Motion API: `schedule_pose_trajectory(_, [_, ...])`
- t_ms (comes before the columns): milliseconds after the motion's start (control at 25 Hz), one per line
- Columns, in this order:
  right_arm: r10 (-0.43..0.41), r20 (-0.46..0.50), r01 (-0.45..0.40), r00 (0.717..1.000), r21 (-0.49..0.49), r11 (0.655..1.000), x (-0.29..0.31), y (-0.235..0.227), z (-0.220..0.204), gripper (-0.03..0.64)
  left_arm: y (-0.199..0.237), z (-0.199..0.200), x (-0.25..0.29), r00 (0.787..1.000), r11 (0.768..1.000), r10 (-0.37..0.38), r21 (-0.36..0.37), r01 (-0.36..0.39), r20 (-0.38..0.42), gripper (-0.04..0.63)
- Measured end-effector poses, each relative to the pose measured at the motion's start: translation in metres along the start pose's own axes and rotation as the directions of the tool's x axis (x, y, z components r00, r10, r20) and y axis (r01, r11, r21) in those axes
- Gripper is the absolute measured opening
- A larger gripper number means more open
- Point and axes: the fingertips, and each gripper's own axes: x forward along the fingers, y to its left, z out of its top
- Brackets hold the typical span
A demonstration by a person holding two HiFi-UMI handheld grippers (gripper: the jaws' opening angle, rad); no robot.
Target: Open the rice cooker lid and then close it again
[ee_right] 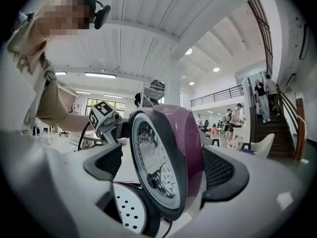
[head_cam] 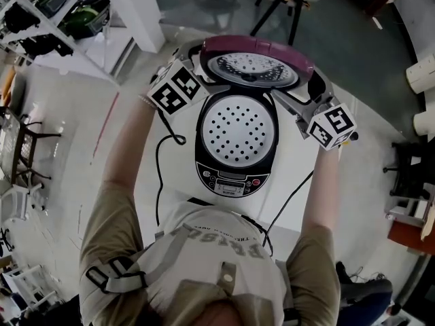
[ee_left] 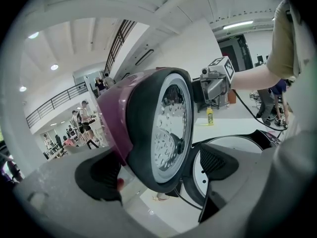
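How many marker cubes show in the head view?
2. One marker cube sits left of the raised lid; the other is right of the rice cooker. None seems hidden.

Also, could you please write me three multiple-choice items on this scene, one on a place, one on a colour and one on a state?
1. Where does the rice cooker lid stand?
A. Between the left gripper and the right gripper
B. Left of both grippers
C. Right of both grippers

2. What colour is the lid's outer shell?
A. Green
B. Yellow
C. Purple

3. What state is the lid in?
A. Shut flat
B. Raised open
C. Taken off

Answers:
1 A: each gripper view shows the lid between that gripper's jaws.
2 C: the shell is purple in every view.
3 B: in the head view the lid stands up at the back and the white perforated tray lies uncovered below it.
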Motion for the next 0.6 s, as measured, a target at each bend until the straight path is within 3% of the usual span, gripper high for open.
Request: schedule_pose_trajectory(600, [0.045, -0.03, -0.046, 0.999, -0.013, 0.999, -0.025, 0.038, -0.006, 0.495, -0.039, -0.006, -0.028, 0.999, 1.0, -0.007, 0.009, 0.008, -0.045, 0.512])
